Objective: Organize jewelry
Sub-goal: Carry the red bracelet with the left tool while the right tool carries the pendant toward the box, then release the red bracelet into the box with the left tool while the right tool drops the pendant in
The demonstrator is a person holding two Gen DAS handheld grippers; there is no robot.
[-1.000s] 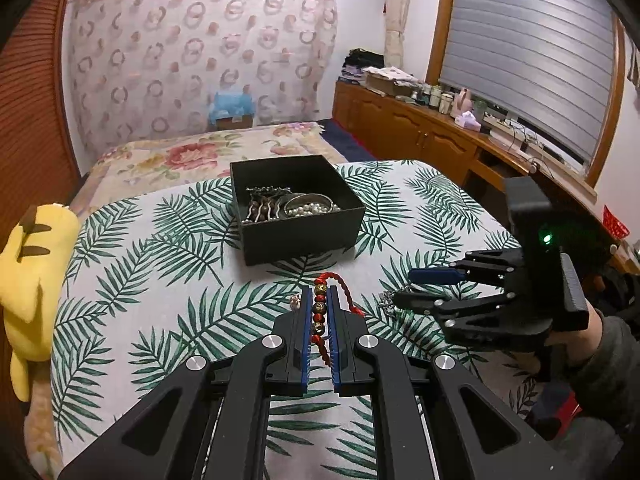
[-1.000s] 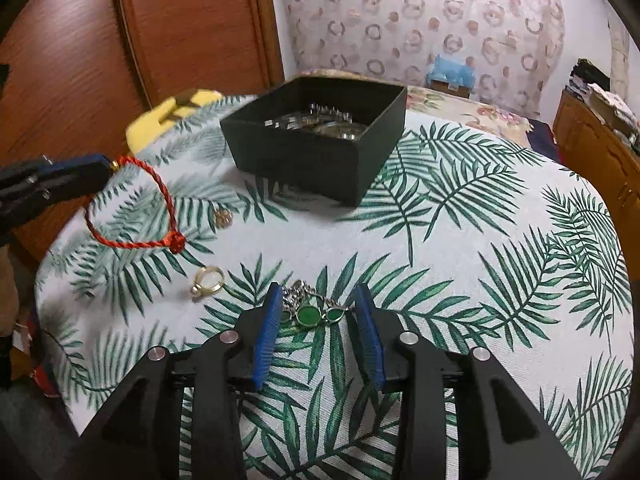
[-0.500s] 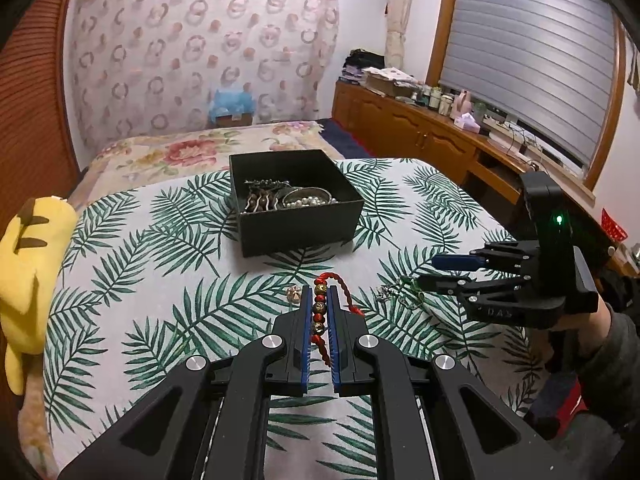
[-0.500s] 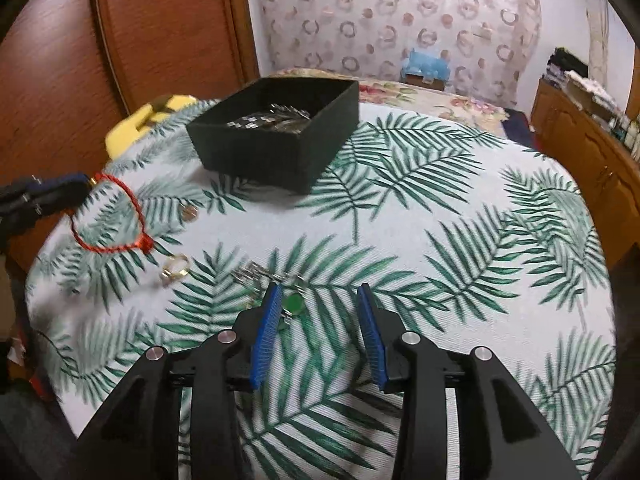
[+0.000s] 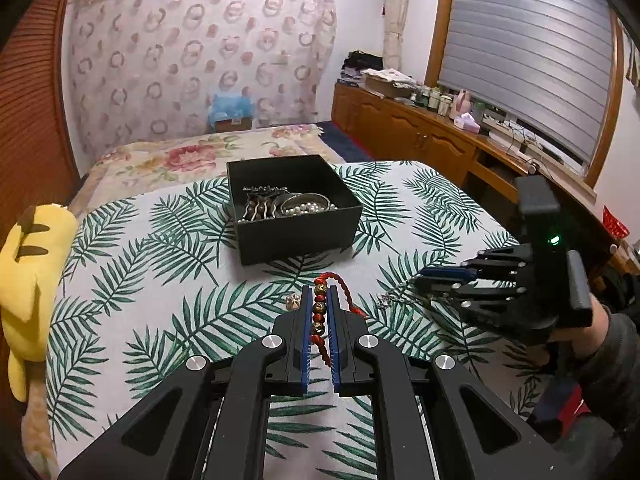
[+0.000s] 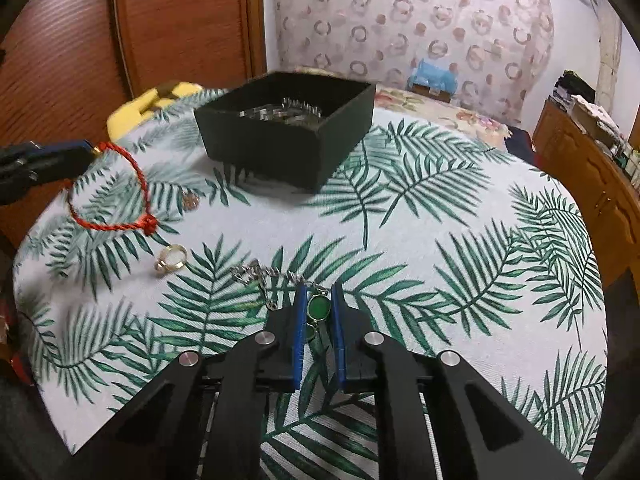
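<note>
Place: a bedroom in a home
Bed: flowery cover
Toy: yellow soft toy
Window: grey blind
Cupboards: low wooden ones with bottles on top
Wall: curtain with ring pattern

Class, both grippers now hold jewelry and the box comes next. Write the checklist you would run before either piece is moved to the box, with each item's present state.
1. Left gripper shut on the red bead bracelet: ok.
2. Right gripper shut on the green stone chain: ok.
3. Chain's tail lifted off the tablecloth: not ok.
4. Black box open on top: ok.
5. Space left in the box: cannot tell.
6. Gold ring out of the way: ok.
</note>
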